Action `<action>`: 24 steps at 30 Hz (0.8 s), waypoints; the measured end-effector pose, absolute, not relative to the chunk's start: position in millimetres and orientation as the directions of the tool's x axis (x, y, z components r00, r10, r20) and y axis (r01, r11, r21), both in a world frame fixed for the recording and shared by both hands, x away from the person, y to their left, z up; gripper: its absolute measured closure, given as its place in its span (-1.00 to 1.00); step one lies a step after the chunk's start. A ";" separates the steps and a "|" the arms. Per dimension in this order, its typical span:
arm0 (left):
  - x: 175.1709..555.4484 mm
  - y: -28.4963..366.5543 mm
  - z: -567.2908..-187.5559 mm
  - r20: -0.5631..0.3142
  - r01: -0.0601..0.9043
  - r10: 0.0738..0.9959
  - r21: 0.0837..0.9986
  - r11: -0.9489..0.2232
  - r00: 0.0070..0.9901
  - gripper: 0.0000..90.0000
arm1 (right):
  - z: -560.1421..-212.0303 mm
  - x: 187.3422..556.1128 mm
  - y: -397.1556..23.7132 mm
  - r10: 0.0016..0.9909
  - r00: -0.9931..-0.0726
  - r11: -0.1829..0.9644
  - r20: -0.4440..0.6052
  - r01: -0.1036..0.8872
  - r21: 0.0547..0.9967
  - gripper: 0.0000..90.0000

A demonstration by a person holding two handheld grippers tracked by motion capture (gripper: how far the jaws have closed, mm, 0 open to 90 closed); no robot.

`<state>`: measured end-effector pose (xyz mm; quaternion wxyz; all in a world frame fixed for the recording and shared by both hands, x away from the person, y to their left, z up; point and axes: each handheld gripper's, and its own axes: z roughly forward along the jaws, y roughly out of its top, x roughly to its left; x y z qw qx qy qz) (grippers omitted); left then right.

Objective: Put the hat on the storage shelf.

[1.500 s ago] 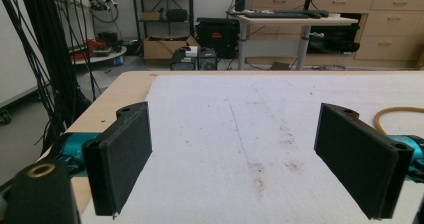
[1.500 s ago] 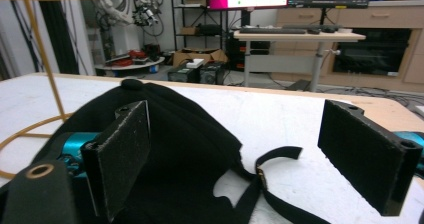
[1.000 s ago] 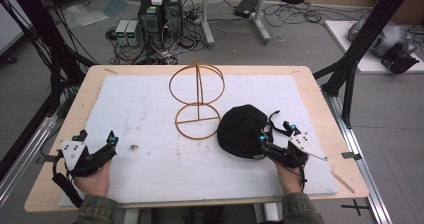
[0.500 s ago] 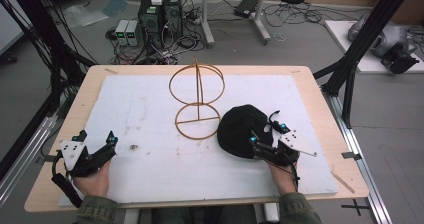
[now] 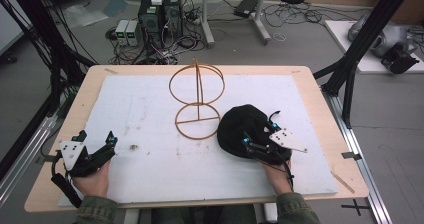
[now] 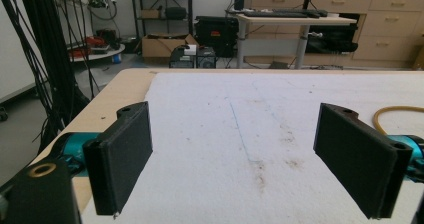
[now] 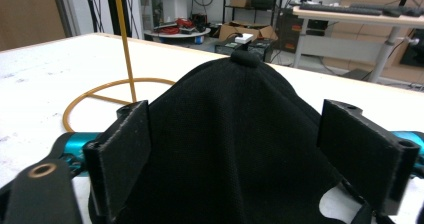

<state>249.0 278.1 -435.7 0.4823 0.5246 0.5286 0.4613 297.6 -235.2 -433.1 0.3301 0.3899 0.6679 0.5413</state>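
I am taking the wire stand [image 5: 197,100] as my landmark: a golden frame with a ring flat on the white mat [image 5: 150,109], an upright post and a second ring on top. A black cap [image 5: 242,129] is lying on the mat just beside the stand's base ring, on its right, the two nearly touching in the high view. I am holding the right gripper [image 5: 260,139] at the near edge of that cap, on the side away from the stand. In the right gripper view the jaws are standing wide apart with the cap [image 7: 235,139] bulging up between them, its top button [image 7: 245,57] pointing toward the stand's post [image 7: 124,41]; neither pad is pressing the fabric that I can see. I am keeping the left gripper [image 5: 95,141] well to the left of the stand, near the mat's front edge. Its jaws are spread too, with bare stained mat [image 6: 240,134] between them and a sliver of the base ring [image 6: 397,115] showing past the right jaw.
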 end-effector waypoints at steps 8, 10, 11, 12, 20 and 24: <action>249.1 278.0 -435.9 -0.026 0.114 1.000 0.993 0.024 0.016 -0.64 | -433.7 297.6 -232.8 0.877 -0.479 0.125 -0.028 0.171 0.977 -0.34; 249.1 278.1 -435.8 -0.026 0.115 1.000 0.993 0.024 0.016 -0.64 | -433.6 298.1 -232.4 0.873 -0.487 0.129 -0.028 0.176 0.976 -0.19; 249.0 278.1 -435.9 -0.025 0.114 1.000 0.993 0.023 0.016 -0.64 | -433.7 298.1 -231.9 0.870 -0.492 0.129 -0.023 0.183 0.975 -0.16; 248.9 278.2 -435.9 -0.024 0.115 1.000 0.993 0.022 0.016 -0.64 | -433.5 297.9 -231.5 0.870 -0.493 0.128 -0.017 0.192 0.973 -0.08; 249.1 278.0 -436.2 -0.025 0.118 1.000 0.993 0.023 0.017 -0.64 | -428.2 298.0 -226.0 0.876 -0.481 0.172 -0.036 0.241 0.955 0.85; 248.7 277.8 -436.1 -0.024 0.117 1.000 0.993 0.022 0.017 -0.64 | -425.1 297.1 -224.7 0.876 -0.481 0.187 -0.048 0.246 0.951 0.95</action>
